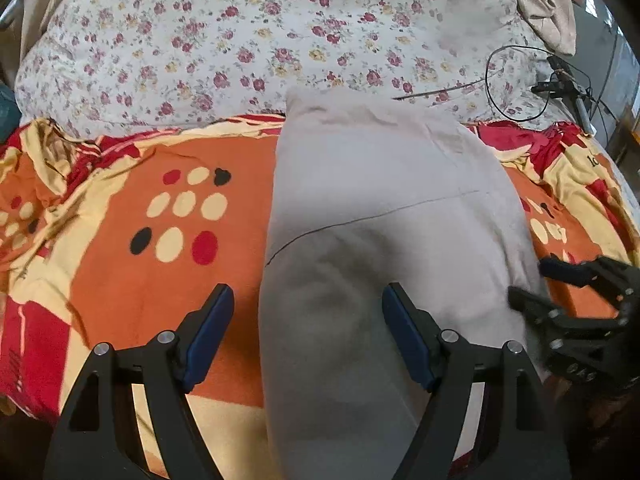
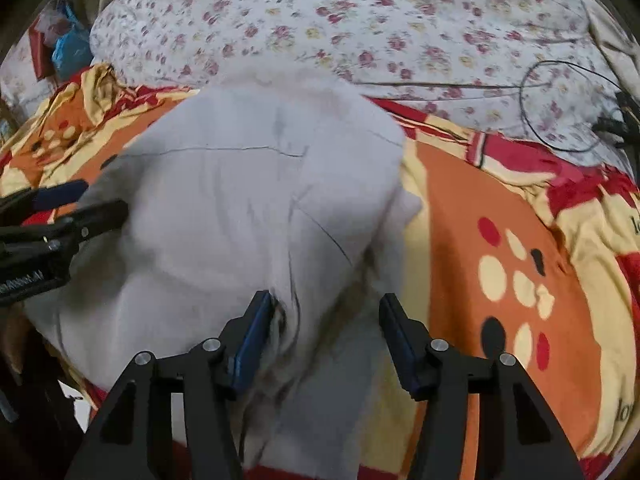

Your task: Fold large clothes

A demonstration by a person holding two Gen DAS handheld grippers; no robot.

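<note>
Both the left tongs (image 1: pixel 308 336) and right tongs (image 2: pixel 326 338) are held apart over the grey garment (image 1: pixel 380 208), apparently poised to grip its 6 o'clock edge.

Left gripper (image 1: pixel 307 334): matte black angular linkage arms, silver round pivot screws, blue pads on fingers (image 1: pixel 210 330). Right gripper (image 2: pixel 326 336): same black-and-blue build, silver screws.

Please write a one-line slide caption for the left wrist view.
Open left gripper above a folded grey garment on an orange patterned bedspread, right gripper at its edge.
</note>
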